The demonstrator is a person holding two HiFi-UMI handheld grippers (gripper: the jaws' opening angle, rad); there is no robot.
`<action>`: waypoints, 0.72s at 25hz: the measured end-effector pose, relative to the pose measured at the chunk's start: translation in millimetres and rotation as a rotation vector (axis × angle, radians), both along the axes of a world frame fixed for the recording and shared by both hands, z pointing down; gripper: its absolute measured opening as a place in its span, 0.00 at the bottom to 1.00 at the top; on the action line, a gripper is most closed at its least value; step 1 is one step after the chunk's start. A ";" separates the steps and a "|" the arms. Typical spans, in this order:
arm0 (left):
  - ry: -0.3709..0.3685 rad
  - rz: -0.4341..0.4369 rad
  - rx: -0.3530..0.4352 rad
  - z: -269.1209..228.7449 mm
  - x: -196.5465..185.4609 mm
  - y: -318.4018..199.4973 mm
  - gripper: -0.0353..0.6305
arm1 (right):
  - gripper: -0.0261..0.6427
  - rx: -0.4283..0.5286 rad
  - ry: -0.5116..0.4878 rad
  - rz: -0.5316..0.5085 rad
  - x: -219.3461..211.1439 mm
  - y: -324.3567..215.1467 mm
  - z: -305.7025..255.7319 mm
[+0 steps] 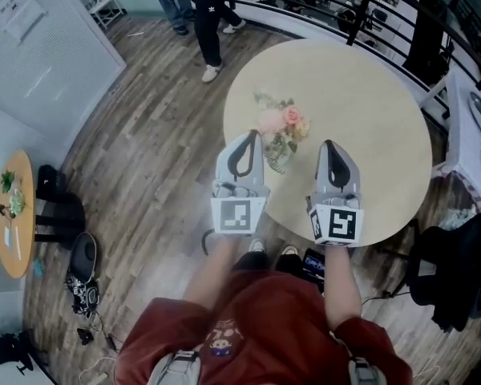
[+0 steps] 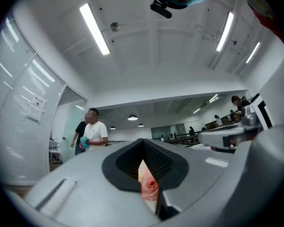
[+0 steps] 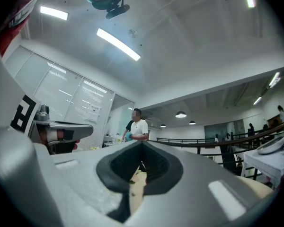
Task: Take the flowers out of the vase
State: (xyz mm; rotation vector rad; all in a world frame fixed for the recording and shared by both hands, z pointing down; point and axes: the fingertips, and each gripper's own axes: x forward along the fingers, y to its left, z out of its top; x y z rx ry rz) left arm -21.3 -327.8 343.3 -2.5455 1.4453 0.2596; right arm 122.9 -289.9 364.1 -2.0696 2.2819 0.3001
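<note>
A clear glass vase (image 1: 277, 160) holds pink and cream flowers (image 1: 282, 122) near the front left of a round cream table (image 1: 361, 111). My left gripper (image 1: 252, 135) is just left of the vase, shut with nothing in it. To the right of the vase is my right gripper (image 1: 329, 144), also shut and empty. In the left gripper view the jaws (image 2: 143, 141) meet at the tips, and a pink rose (image 2: 149, 187) shows through the slit below them. The right gripper view has its tips (image 3: 142, 144) together, with a strip of the table (image 3: 137, 193) behind them.
A person (image 1: 206, 14) stands on the wood floor beyond the table. A small round wooden table (image 1: 16, 229) with a plant is at far left. A black chair (image 1: 457, 275) stands at right, and a dark railing (image 1: 349, 10) runs behind the table.
</note>
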 end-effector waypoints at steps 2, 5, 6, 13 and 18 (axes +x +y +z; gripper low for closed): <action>-0.009 -0.030 -0.004 2.7 -5.6 -3.3 0.06 | 0.04 -0.006 -0.005 -0.025 -3.1 -5.8 2.2; -0.021 -0.073 -0.011 9.7 -10.9 -3.3 0.06 | 0.04 -0.015 -0.001 -0.065 -7.5 -10.3 8.5; -0.020 -0.087 -0.018 12.2 -12.5 -3.2 0.06 | 0.04 -0.017 -0.002 -0.078 -8.2 -11.2 10.9; -0.027 -0.141 -0.037 18.4 -21.8 -1.1 0.06 | 0.07 -0.065 -0.031 -0.170 -20.9 -15.1 31.7; -0.021 -0.164 -0.051 20.9 -24.9 -1.3 0.06 | 0.15 -0.112 -0.025 -0.217 -29.4 -19.5 48.1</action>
